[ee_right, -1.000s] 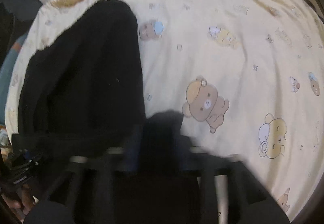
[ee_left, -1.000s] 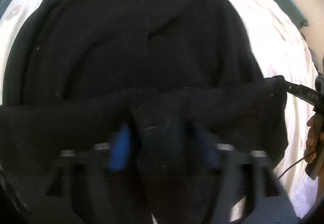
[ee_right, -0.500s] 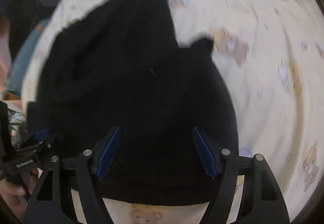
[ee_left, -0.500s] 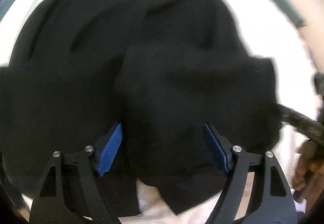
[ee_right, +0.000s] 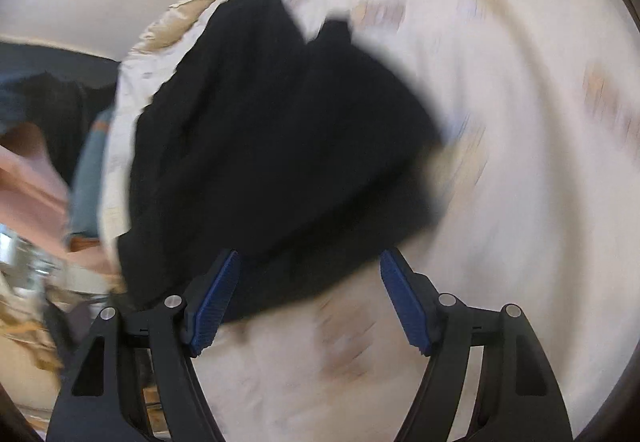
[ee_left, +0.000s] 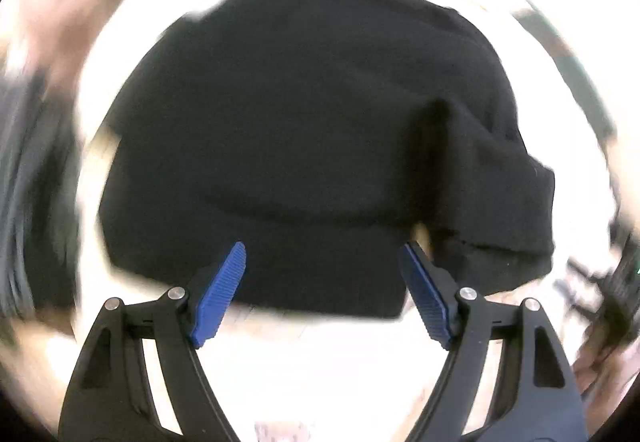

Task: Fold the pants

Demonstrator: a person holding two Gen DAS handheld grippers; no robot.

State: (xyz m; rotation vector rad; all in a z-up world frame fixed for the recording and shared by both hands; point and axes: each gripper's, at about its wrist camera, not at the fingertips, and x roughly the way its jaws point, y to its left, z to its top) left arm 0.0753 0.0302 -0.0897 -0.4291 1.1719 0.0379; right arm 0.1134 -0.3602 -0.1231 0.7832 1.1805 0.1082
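The black pants point(ee_left: 320, 130) lie folded in a thick bundle on the pale bed sheet point(ee_left: 328, 362). My left gripper point(ee_left: 322, 262) is open and empty, its blue pads just at the near edge of the bundle. In the right wrist view the same black pants point(ee_right: 272, 146) lie ahead, with a loose corner sticking up at the far side. My right gripper point(ee_right: 310, 266) is open and empty at the bundle's near edge. Both views are blurred by motion.
The cream sheet with bear prints point(ee_right: 520, 162) spreads to the right of the pants. The bed's frilled edge point(ee_right: 192, 2) runs at the upper left. A person's arm point(ee_right: 28, 178) and blue cloth point(ee_right: 88, 178) show at the left.
Both grippers, shut on the pants' edge a second ago, have opened and let go, and have drawn back toward the bundle's near edge. The pants now lie folded over.
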